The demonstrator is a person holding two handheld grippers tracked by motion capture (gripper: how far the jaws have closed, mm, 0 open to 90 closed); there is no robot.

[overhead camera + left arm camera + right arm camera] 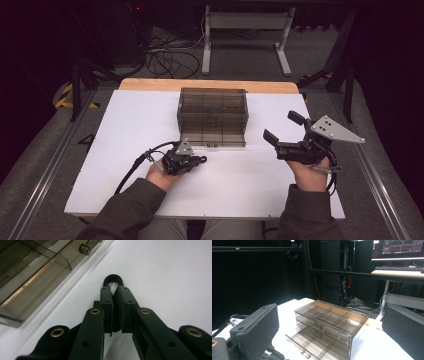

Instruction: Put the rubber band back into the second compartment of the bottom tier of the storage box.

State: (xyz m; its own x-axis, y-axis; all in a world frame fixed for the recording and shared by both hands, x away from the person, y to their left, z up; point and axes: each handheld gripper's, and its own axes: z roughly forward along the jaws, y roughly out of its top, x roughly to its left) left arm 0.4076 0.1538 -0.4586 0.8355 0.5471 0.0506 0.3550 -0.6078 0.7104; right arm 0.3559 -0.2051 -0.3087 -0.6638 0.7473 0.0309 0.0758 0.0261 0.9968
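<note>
A smoky clear drawer box [212,107] stands at the back middle of the white table [120,165]. Its bottom drawer [312,346] is pulled out a little, its small metal knob [85,248] facing me. My left gripper [201,160] lies low on the table just in front of that drawer, shut on a small black ring [113,277] whose loop sticks out past the fingertips. My right gripper [283,126] hovers to the right of the box, wide open and holding nothing; its pads [257,327] frame the box [332,320].
The drawers' compartments look empty through the clear walls. A wooden strip [210,84] runs behind the table's far edge. Beyond it are floor cables [165,55] and a white desk frame [245,30]. Metal rails [45,170] flank the table.
</note>
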